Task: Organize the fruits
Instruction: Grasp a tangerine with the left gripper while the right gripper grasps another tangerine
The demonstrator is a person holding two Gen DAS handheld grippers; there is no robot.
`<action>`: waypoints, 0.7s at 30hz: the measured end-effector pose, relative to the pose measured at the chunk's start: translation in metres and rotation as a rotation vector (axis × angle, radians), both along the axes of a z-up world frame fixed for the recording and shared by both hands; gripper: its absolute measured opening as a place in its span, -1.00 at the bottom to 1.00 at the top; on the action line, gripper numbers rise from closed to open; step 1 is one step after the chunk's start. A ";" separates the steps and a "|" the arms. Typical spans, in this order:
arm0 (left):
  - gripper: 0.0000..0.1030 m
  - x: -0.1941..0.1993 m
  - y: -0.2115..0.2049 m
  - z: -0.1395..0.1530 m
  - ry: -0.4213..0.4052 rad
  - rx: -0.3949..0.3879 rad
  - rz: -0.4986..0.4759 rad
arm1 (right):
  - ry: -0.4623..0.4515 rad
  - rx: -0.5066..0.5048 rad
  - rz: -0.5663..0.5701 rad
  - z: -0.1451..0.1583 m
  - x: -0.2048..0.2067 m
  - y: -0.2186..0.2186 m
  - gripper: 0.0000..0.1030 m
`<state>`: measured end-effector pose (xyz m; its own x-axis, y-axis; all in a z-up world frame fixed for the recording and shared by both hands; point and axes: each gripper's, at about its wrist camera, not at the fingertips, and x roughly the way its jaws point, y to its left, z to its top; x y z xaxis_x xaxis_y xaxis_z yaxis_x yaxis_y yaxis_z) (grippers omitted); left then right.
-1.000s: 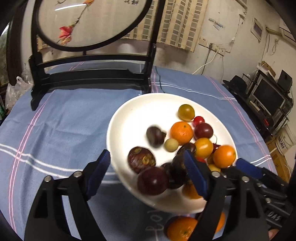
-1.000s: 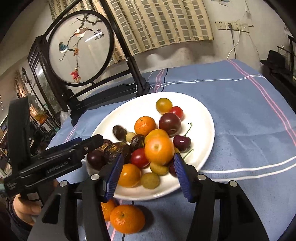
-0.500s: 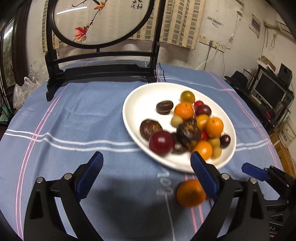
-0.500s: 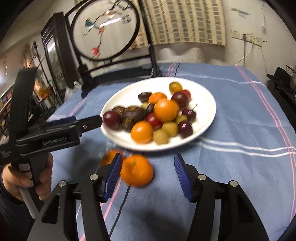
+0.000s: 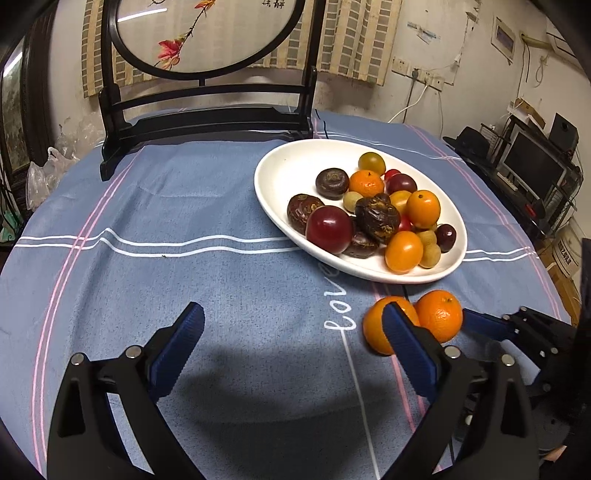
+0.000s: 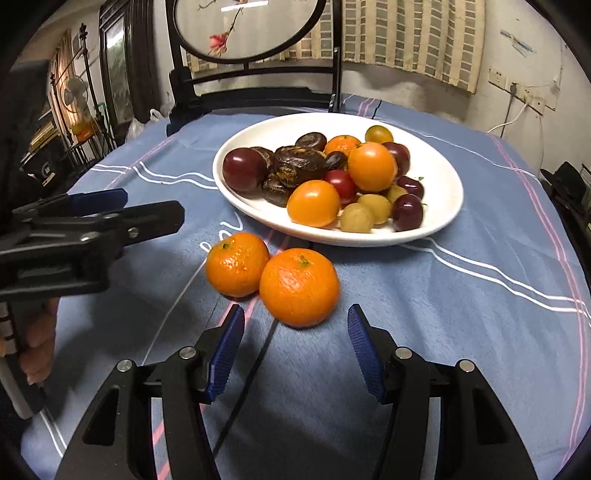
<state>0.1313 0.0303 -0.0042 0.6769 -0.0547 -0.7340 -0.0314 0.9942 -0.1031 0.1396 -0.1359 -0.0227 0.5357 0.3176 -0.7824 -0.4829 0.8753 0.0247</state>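
both grippers have backed off; two mandarins (image 6: 299,286) lie just beyond right gripper's (image 6: 295,347) spread, empty jaws.

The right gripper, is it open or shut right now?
Open. The right gripper has its blue fingers spread wide, holding nothing, with a mandarin on the cloth just ahead.

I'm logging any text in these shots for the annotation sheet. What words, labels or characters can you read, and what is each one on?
"love": white script on the blue tablecloth, near the white plate; only partly seen in the right wrist view.
Dark calligraphy characters at the top of the round embroidered screen: cut off and too blurred to read.
Printing on the cardboard box at the far right: too small to read.
Nothing readable on either hand-held gripper.
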 end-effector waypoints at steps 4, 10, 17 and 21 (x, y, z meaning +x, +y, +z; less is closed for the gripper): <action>0.84 0.003 0.004 -0.003 0.019 -0.018 0.008 | -0.015 -0.015 0.010 -0.001 0.006 0.008 0.11; 0.84 0.003 0.002 -0.006 0.035 -0.029 -0.004 | 0.002 0.011 -0.004 0.006 0.004 -0.001 -0.13; 0.84 -0.003 -0.022 -0.012 0.055 -0.032 -0.104 | 0.006 0.118 -0.128 0.020 0.006 -0.047 -0.13; 0.84 -0.003 -0.043 -0.021 0.059 0.013 -0.150 | 0.007 0.153 -0.149 0.023 0.003 -0.057 -0.13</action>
